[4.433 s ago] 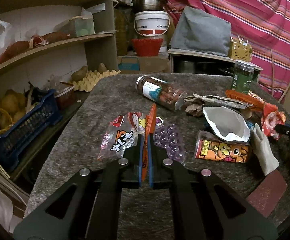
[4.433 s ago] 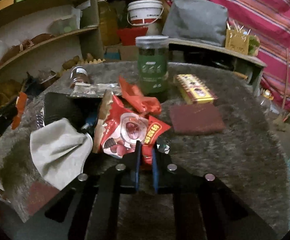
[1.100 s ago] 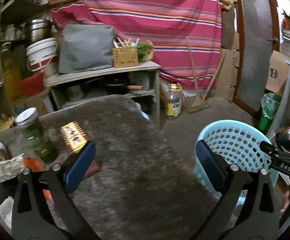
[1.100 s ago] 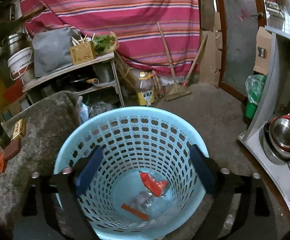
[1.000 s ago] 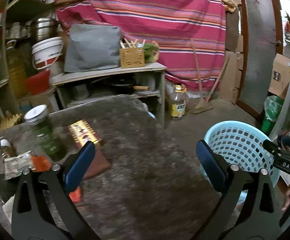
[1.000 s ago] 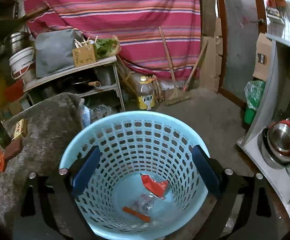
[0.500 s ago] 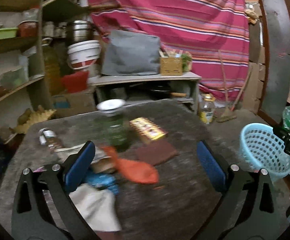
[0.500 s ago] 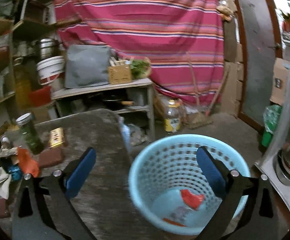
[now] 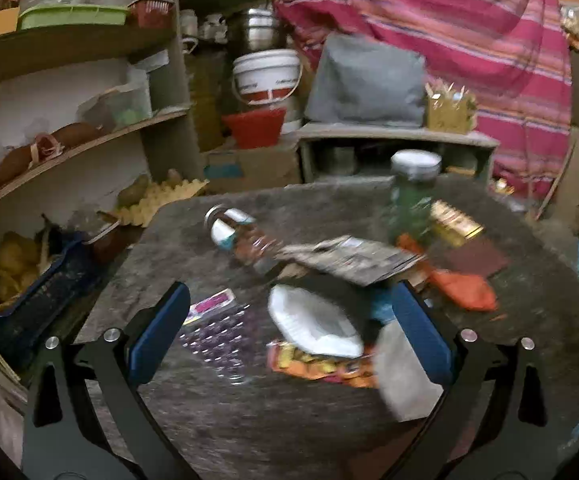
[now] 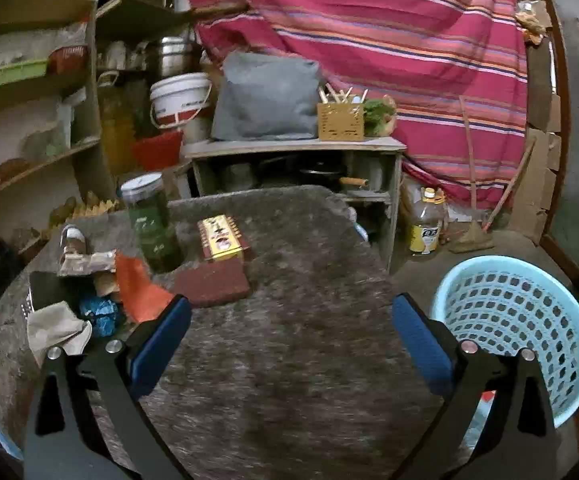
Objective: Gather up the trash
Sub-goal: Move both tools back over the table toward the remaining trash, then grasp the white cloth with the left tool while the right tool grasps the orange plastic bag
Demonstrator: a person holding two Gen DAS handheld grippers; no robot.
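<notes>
My left gripper (image 9: 289,332) is open and empty above a pile of wrappers on the grey table (image 9: 329,432): a clear bubble blister sheet (image 9: 219,340), a white-lined open pouch (image 9: 313,326), an orange snack bag (image 9: 321,366), a grey cloth (image 9: 403,376) and an orange wrapper (image 9: 461,290). My right gripper (image 10: 289,332) is open and empty over the table's right part (image 10: 301,360). The light blue trash basket (image 10: 517,320) stands on the floor to the right of the table. The orange wrapper (image 10: 139,290) and a blue wrapper (image 10: 99,314) lie at the left.
A green jar (image 9: 413,192) stands and a brown jar (image 9: 241,236) lies on the table, with a gold box (image 10: 221,238) and a maroon pad (image 10: 213,286). Shelves (image 9: 69,152) with produce stand at the left. A low shelf (image 10: 297,148) and a striped curtain (image 10: 389,40) stand behind.
Both grippers, earlier shut on wrappers, let them go into the basket and now stand open. Both have swung left, from the basket back over the table; the left is over the pile.
</notes>
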